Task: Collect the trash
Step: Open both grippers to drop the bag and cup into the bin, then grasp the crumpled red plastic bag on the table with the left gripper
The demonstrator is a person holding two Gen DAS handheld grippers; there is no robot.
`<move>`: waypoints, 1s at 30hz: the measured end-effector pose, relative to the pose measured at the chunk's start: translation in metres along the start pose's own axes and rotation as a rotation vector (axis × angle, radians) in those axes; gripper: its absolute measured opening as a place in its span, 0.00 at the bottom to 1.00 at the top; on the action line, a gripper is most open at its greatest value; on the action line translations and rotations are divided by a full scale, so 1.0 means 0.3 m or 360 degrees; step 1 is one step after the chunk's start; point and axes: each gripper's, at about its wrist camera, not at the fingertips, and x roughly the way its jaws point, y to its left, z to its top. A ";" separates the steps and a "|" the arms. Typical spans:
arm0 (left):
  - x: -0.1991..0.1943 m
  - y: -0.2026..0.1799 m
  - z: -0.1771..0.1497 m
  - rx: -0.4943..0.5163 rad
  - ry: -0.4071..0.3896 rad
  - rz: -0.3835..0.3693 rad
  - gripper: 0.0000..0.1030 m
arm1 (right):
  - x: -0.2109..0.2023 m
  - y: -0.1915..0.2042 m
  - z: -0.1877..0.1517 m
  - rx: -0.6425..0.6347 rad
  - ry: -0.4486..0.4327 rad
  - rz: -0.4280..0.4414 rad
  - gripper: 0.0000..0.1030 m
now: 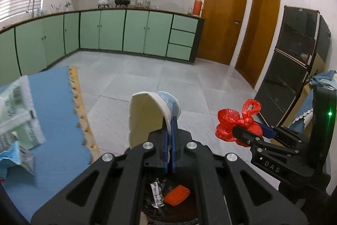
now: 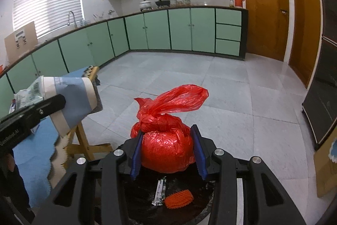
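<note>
The left hand-held gripper (image 1: 169,119) has its blue pads pinched tight on the wall of a crushed paper cup (image 1: 151,113), holding it in the air above a black-lined trash bin (image 1: 168,212). Beside it, the right hand-held gripper (image 2: 168,148) stands part open around a knotted red plastic bag (image 2: 166,140), both pads pressing its sides, also over the bin. Inside the bin lie an orange ridged piece (image 2: 179,198) and a small white wrapper (image 2: 159,193), while the blue-covered tabletop (image 1: 56,102) sits to the left.

bin (image 2: 202,212): rim hidden by gripper bodies | green packet (image 1: 19,119): blurred, cut off
</note>
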 end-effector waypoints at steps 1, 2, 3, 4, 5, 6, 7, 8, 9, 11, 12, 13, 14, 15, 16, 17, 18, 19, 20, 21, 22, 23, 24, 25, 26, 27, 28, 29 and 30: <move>0.009 0.002 0.002 -0.0001 0.0008 -0.0003 0.03 | 0.004 -0.002 0.000 0.0001 0.0002 -0.0007 0.43; 0.019 0.003 0.001 -0.0003 0.0012 -0.0008 0.03 | 0.005 -0.008 -0.001 0.0004 0.0003 -0.0011 0.46; 0.023 0.003 0.005 -0.0001 0.0014 -0.0012 0.05 | 0.008 -0.012 -0.001 0.0011 0.0005 -0.0010 0.48; 0.024 0.002 0.000 0.0003 0.0020 -0.0015 0.13 | 0.013 -0.009 0.005 0.0017 0.0003 -0.0007 0.48; 0.024 0.004 -0.001 0.0003 0.0020 -0.0013 0.27 | 0.010 -0.007 0.004 0.0019 0.0001 -0.0006 0.50; 0.018 0.007 -0.002 0.0000 0.0008 -0.0010 0.34 | 0.011 -0.010 0.005 0.0017 0.0000 -0.0007 0.51; 0.016 0.005 -0.002 -0.0003 -0.0001 -0.0009 0.38 | 0.012 -0.009 0.004 0.0014 0.0000 -0.0011 0.52; 0.016 0.004 -0.001 -0.0004 -0.0001 -0.0007 0.38 | 0.012 -0.009 0.004 0.0014 -0.0001 -0.0014 0.54; 0.021 0.001 0.010 -0.0005 0.0002 -0.0008 0.39 | 0.012 -0.008 0.003 0.0017 -0.0002 -0.0017 0.56; 0.017 0.009 0.011 -0.0017 0.0003 -0.0013 0.40 | 0.010 -0.009 0.002 0.0021 -0.0002 -0.0026 0.60; 0.012 0.016 0.009 -0.0026 0.0002 -0.0013 0.41 | 0.008 -0.010 0.002 0.0025 -0.0005 -0.0033 0.64; 0.012 0.016 0.017 -0.0031 0.0001 -0.0010 0.42 | 0.007 -0.012 0.003 0.0026 -0.0009 -0.0036 0.66; 0.006 0.020 0.017 -0.0037 -0.0003 -0.0007 0.44 | 0.006 -0.014 0.010 0.0026 -0.0011 -0.0038 0.69; 0.001 0.025 0.018 -0.0041 -0.0007 -0.0002 0.44 | 0.003 -0.014 0.010 0.0025 -0.0011 -0.0042 0.75; -0.009 0.032 0.019 -0.0046 -0.0012 0.0007 0.45 | -0.003 -0.014 0.013 0.0021 -0.0014 -0.0050 0.77; -0.020 0.040 0.020 -0.0052 -0.0018 0.0016 0.47 | -0.008 -0.012 0.015 0.0023 -0.0017 -0.0051 0.79; -0.036 0.052 0.020 -0.0059 -0.0027 0.0024 0.47 | -0.014 -0.007 0.018 0.0028 -0.0019 -0.0046 0.81; -0.049 0.059 0.022 -0.0062 -0.0038 0.0035 0.50 | -0.021 -0.002 0.022 0.0031 -0.0025 -0.0040 0.83; -0.072 0.071 0.024 -0.0065 -0.0056 0.0058 0.54 | -0.028 0.005 0.025 0.0031 -0.0031 -0.0035 0.86; -0.098 0.086 0.027 -0.0070 -0.0075 0.0086 0.56 | -0.036 0.020 0.030 0.0027 -0.0041 -0.0024 0.88; -0.120 0.102 0.032 -0.0077 -0.0091 0.0109 0.60 | -0.042 0.033 0.034 0.0022 -0.0048 -0.0011 0.89; -0.148 0.123 0.031 -0.0086 -0.0108 0.0138 0.63 | -0.049 0.054 0.042 0.0013 -0.0057 0.0010 0.90; -0.169 0.140 0.032 -0.0090 -0.0120 0.0163 0.63 | -0.058 0.086 0.049 -0.0004 -0.0070 0.0042 0.92; -0.207 0.171 0.027 -0.0094 -0.0139 0.0221 0.65 | -0.065 0.115 0.054 -0.0019 -0.0081 0.0071 0.92; -0.234 0.194 0.023 -0.0100 -0.0149 0.0257 0.66 | -0.067 0.143 0.065 -0.0033 -0.0090 0.0102 0.93; -0.258 0.214 0.021 -0.0107 -0.0158 0.0287 0.67 | -0.069 0.171 0.070 -0.0046 -0.0097 0.0129 0.93; -0.293 0.245 0.013 -0.0113 -0.0169 0.0338 0.68 | -0.072 0.214 0.075 -0.0069 -0.0104 0.0173 0.94; -0.328 0.276 0.001 -0.0115 -0.0177 0.0398 0.68 | -0.071 0.257 0.079 -0.0093 -0.0109 0.0214 0.94; -0.355 0.296 -0.007 -0.0115 -0.0182 0.0441 0.68 | -0.068 0.303 0.083 -0.0120 -0.0111 0.0255 0.94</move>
